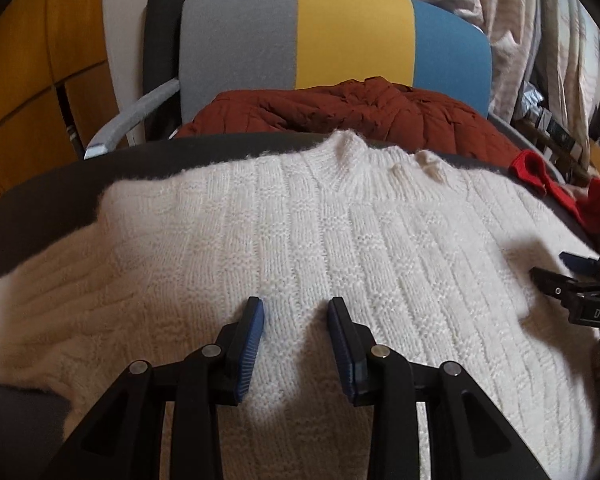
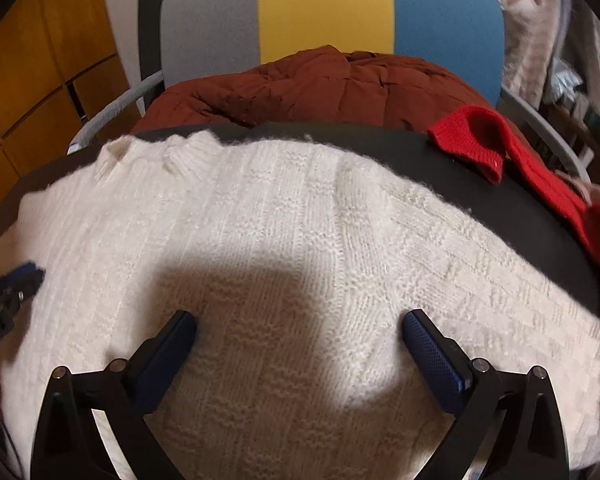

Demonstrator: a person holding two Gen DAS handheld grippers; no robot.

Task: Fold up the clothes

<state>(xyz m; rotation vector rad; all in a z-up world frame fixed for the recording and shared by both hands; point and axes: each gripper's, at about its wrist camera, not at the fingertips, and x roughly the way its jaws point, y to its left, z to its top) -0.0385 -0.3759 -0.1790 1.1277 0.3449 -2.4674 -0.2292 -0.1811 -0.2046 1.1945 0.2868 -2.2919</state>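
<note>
The left gripper (image 1: pixel 296 312) hovers over the middle of a white knit sweater (image 1: pixel 300 248), its black jaws parted by a narrow gap with only knit showing between the blue ribbed pads (image 1: pixel 252 344); nothing is held. The right gripper (image 2: pixel 300 324) stands with its jaws spread wide above the sweater's right shoulder area, also empty, and casts a soft shadow on the wool. Each gripper's tip shows at the edge of the other's view.

The sweater is cream-white, thick and fuzzy, knitted in vertical ribs broken by basket-weave blocks. It lies flat and spread out, front up, with its ribbed collar (image 1: pixel 352 148) at the far edge and a sleeve (image 2: pixel 500 248) running out to the right and another to the left.

It rests on a dark grey, smooth surface (image 1: pixel 52 196) with a rounded far edge. At the right end of that surface lies a red knit garment (image 2: pixel 484 140), its ribbed cuff open, apart from the sweater.

Just behind the surface stands an armchair (image 1: pixel 352 36) with a backrest in grey, yellow and blue fabric panels and grey padded arms. A rust-brown quilted jacket (image 1: pixel 340 112) is crumpled on its seat. Orange-brown wooden cabinet fronts (image 1: pixel 28 80) fill the left, and pale hanging fabrics (image 1: pixel 540 40) the right.
</note>
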